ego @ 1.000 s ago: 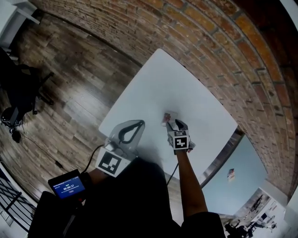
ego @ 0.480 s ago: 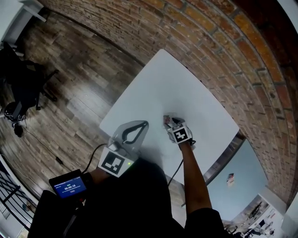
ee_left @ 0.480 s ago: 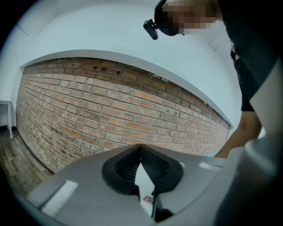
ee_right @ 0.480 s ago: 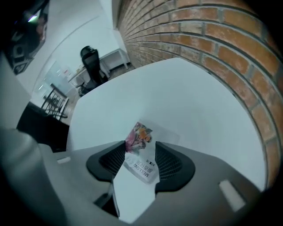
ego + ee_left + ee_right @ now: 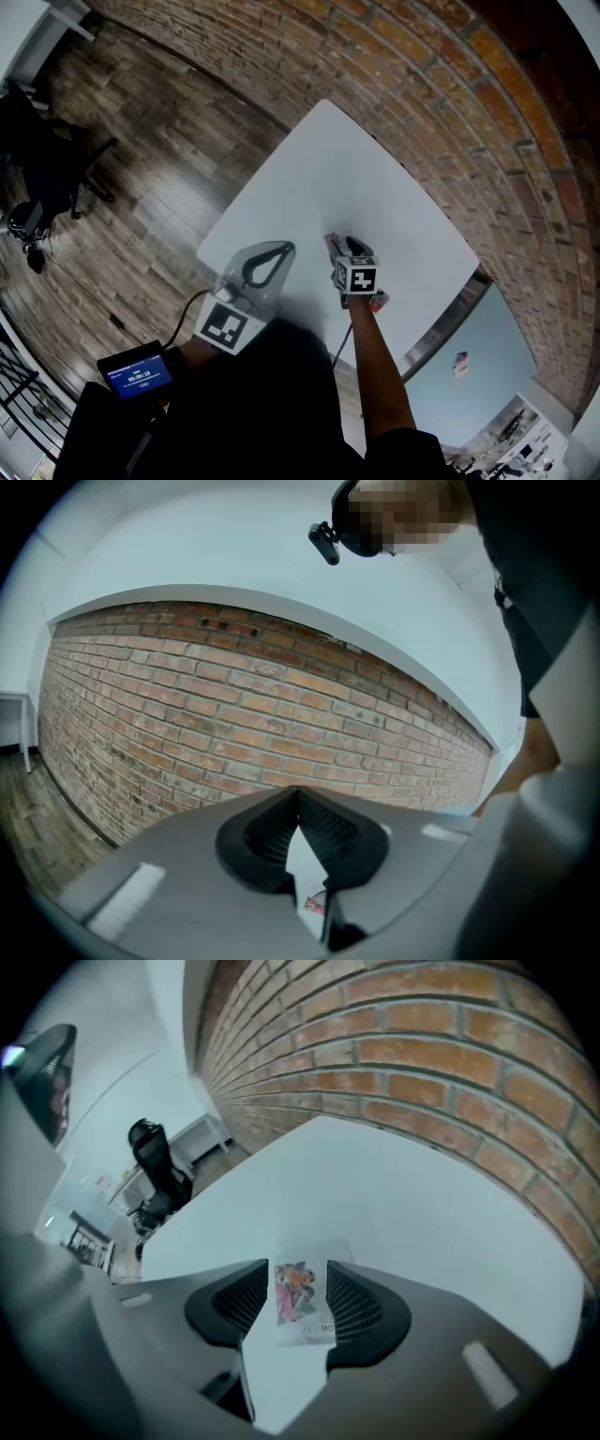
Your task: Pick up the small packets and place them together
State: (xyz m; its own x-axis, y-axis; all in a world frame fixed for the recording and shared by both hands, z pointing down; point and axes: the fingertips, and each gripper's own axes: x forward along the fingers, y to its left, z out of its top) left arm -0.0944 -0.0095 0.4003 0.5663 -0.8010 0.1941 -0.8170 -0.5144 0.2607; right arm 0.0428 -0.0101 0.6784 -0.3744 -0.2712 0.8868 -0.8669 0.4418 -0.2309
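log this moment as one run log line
right gripper: over table, jaws just closing round packet, not gripped | left gripper: shut, empty

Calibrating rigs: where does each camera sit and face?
Head view: on person's head, steeply down at white square table, both grippers, right forearm.
Left gripper view: on left gripper, facing red brick wall; shut jaws.
Right gripper view: on right gripper, down at small pink-printed packet between jaws just closing.
Head, right share the packet.

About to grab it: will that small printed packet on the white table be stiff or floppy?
Probably floppy and light: the packet looks thin and lies flat. On the smooth white table it would likely slide, not roll or tip, if pushed.
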